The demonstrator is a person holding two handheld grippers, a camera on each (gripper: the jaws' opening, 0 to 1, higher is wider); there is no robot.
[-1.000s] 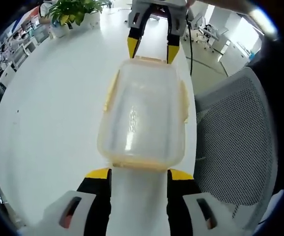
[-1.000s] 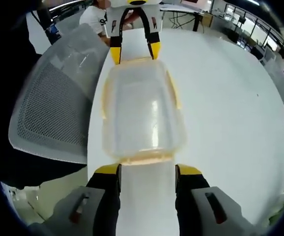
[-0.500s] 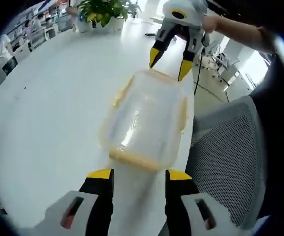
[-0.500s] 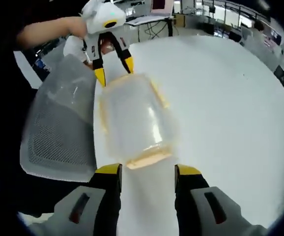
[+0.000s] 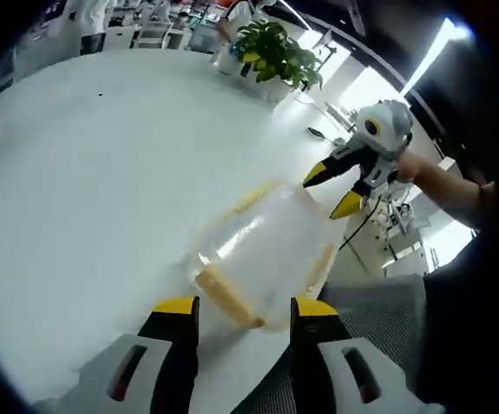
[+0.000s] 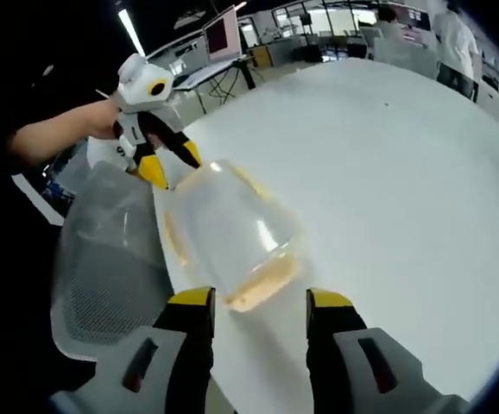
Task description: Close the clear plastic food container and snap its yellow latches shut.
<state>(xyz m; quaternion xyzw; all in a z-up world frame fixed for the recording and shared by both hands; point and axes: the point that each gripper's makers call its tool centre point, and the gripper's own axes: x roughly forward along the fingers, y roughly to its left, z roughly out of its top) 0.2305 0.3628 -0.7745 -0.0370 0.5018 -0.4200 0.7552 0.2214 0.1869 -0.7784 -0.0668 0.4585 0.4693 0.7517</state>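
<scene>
The left gripper view is taken from just behind the left tool [image 5: 234, 309], low over the white surface [image 5: 85, 172], and is aimed along the two jaws at the near end of the clear container [image 5: 262, 250], which sits close in front. The picture is rolled, so the surface is seen slanting.

The right gripper view is taken from behind the right tool [image 6: 254, 302] and faces the opposite end of the same container [image 6: 232, 237], equally near.

The container, the surface and the mesh chair [image 6: 103, 259] are shared by both views, and each tool is seen by the other's camera beyond the container.
</scene>
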